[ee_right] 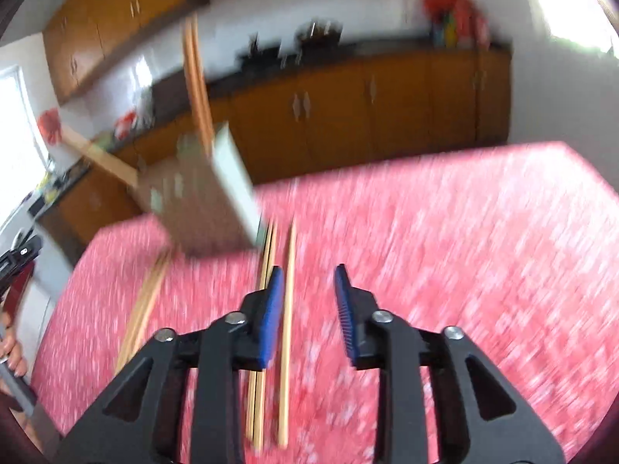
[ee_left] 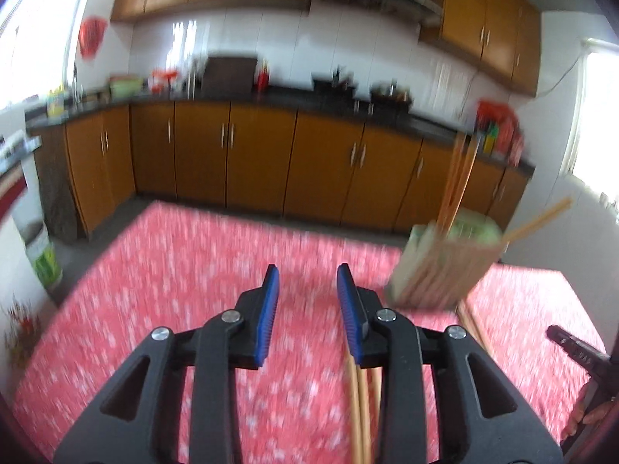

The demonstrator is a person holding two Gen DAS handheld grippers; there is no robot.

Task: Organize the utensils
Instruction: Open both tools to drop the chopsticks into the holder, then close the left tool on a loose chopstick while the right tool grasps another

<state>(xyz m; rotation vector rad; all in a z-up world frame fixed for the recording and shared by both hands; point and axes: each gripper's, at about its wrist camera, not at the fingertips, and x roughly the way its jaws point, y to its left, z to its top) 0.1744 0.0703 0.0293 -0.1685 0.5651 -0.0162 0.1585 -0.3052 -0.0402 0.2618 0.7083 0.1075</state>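
Note:
The picture is motion-blurred. A brown and pale green chopstick holder point(ee_left: 445, 266) point(ee_right: 205, 201) stands on the red patterned tablecloth point(ee_left: 193, 290) point(ee_right: 445, 251), with several wooden chopsticks sticking out of its top. My left gripper point(ee_left: 307, 282) is open and holds nothing, left of the holder. Loose chopsticks point(ee_left: 361, 406) lie under its right finger. My right gripper point(ee_right: 309, 282) is open above the cloth. One loose chopstick point(ee_right: 288, 309) lies on the table between its jaws, untouched by the pads. Two more chopsticks point(ee_right: 263, 270) run under its left finger, and another pair point(ee_right: 143, 309) lies further left.
The table's far edge drops to the floor, with orange kitchen cabinets point(ee_left: 255, 154) and a cluttered dark counter point(ee_left: 340, 100) behind. The other gripper point(ee_left: 576, 348) point(ee_right: 19, 259) and a hand point(ee_left: 592, 417) point(ee_right: 11, 352) show at each view's edge.

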